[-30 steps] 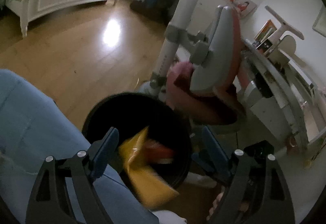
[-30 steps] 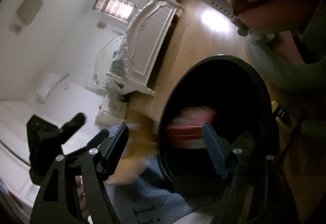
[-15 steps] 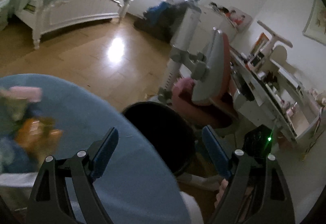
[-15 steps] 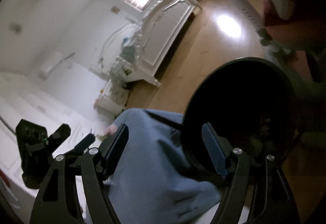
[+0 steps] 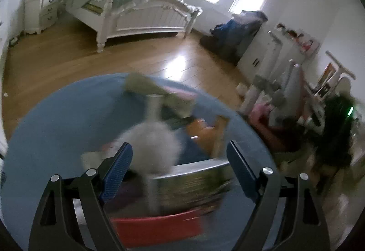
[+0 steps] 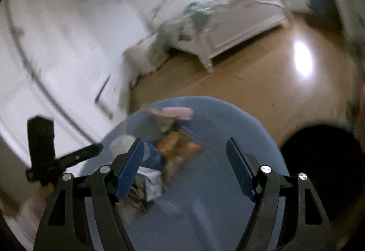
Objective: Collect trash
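While hovering over the pile of trash [image 5: 182, 182], not gripping any of it yet. Blurry as anything, but can make out a fluffy white ball [image 5: 152, 148] bang in the middle of the round blue table [image 5: 57, 136]. Orange wrapper [image 5: 205, 134] just beside the ball, toward the table's right side. Red packet [image 5: 157, 228] at the table's near edge, with a greenish packet [image 5: 196, 184] touching it. Also some greenish paper [image 5: 146, 86] over by the table's far edge. All heaped close together, some of it overlapping, too smeared to say what sits on what.

Left gripper [image 5: 178, 147] spread wide above the middle of the table, nothing pinched, fluffy ball roughly lined up between the fingers. Right gripper [image 6: 184, 143] same deal: spread wide, holding nothing, up over the table's near side with the orange wrapper showing between its fingers.

Black bin [image 6: 324, 159] down on the wood floor [image 6: 273, 91], just off the table's right edge. Too dark inside to see anything.

Step-wise, looks like picking out the next piece, not carrying or dropping. Plenty left on the table, so probably nowhere near done.

Next move, just guessing: lower the left gripper straight down around the fluffy ball, close gently since probably squishy, then swing out past the table's right edge and let go over the bin. Worth watching the flat packets too. Thin and flush against the table, so likely need an edge-on pinch rather than a top-down grab.
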Available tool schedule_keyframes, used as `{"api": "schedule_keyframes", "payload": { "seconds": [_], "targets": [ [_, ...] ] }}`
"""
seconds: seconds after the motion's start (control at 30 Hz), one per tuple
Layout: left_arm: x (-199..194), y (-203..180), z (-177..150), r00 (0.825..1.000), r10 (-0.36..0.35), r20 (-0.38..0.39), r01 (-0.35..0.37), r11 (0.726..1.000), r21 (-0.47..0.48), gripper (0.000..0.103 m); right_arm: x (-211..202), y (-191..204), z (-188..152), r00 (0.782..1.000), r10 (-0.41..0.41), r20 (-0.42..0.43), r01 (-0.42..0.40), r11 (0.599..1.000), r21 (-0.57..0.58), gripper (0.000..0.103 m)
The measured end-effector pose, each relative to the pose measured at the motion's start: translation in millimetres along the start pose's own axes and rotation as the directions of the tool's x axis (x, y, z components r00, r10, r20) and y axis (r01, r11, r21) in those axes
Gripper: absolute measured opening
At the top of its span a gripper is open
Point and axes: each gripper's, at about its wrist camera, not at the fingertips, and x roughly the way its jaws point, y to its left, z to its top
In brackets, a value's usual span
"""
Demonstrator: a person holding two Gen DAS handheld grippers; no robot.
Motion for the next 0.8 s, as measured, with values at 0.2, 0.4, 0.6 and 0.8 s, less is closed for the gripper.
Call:
{"api": "schedule_keyframes", "payload": {
  "seconds": [0.2,0.4,0.6,0.8],
  "targets": [
    [16.6,13.5,4.3,0.999,-0.017,-0.047,0.022,0.994,0.111,0.082,86.4,57.6,44.8,0.989,-0.047,-0.142,0.006,0.961,-0.277,0.063],
    [43.8,14.6,4.3,0.994,-0.028,-0.11,0.052,0.976,0.214,0.077,169.0,79.5,55.0,0.96,-0.11,-0.256,-0.022,0.886,-0.463,0.053],
    [60.5,22.4,8.2,0.988,-0.036,-0.15,0.072,0.967,0.243,0.056,232.8,88.2,49.7,0.922,-0.174,-0.347,-0.052,0.832,-0.553,0.039],
    [55.9,30.3,6.0,0.987,-0.073,-0.142,0.106,0.964,0.245,0.043,232.9,84.1,47.8,0.93,-0.13,-0.345,-0.074,0.85,-0.521,0.013]
  ]
}}
